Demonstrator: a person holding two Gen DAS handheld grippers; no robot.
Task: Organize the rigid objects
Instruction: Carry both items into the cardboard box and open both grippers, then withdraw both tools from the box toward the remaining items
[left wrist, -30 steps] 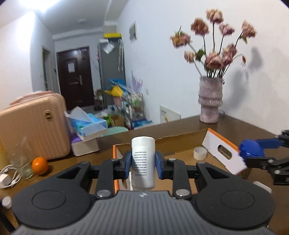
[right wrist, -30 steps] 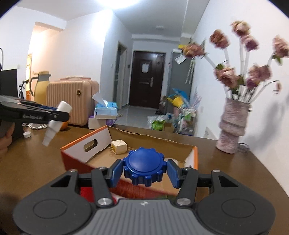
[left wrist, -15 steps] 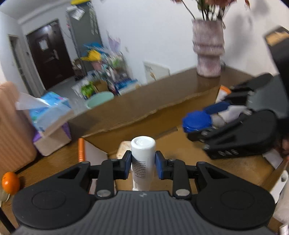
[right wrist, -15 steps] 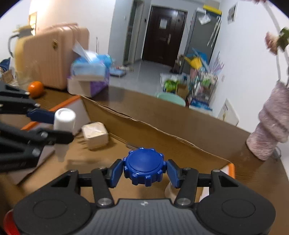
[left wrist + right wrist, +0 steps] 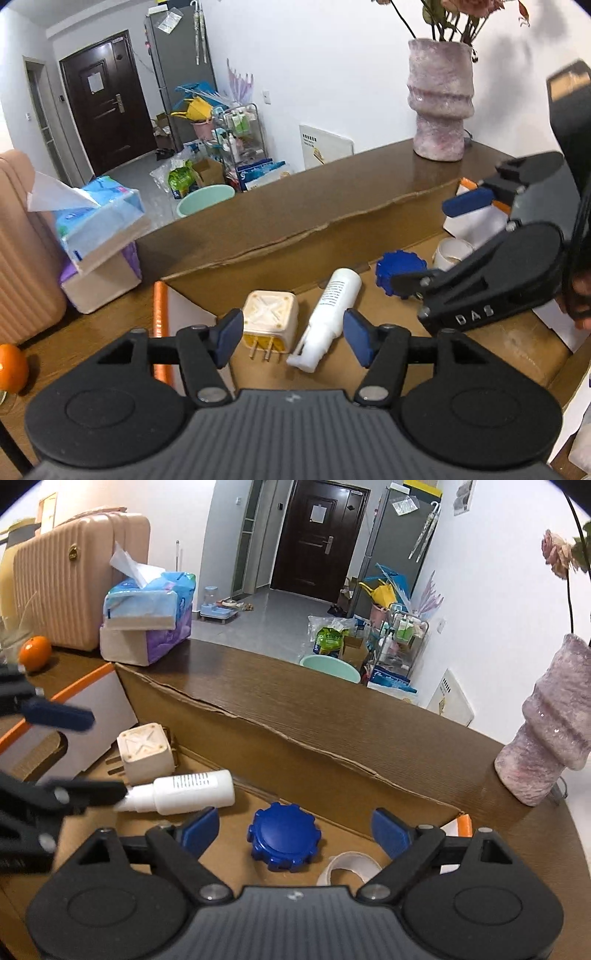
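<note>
1. Both grippers hang over the open cardboard box (image 5: 303,236) on the brown table (image 5: 332,698), and neither one is holding anything.
2. Left gripper (image 5: 291,336): fingers spread wide, and the white bottle (image 5: 332,306) lies flat on the box floor right between and just past them, long axis running away to the right, nozzle end nearest.
3. Right gripper (image 5: 293,829): fingers spread too, with the blue cap (image 5: 284,840) flat on the box floor between them.
4. White plug (image 5: 269,317) sits just left of the bottle, tape roll (image 5: 349,867) right of the cap.
5. Room behind: vase (image 5: 439,99), tissue pack (image 5: 147,605), pink suitcase (image 5: 74,572), an orange (image 5: 35,651).
</note>
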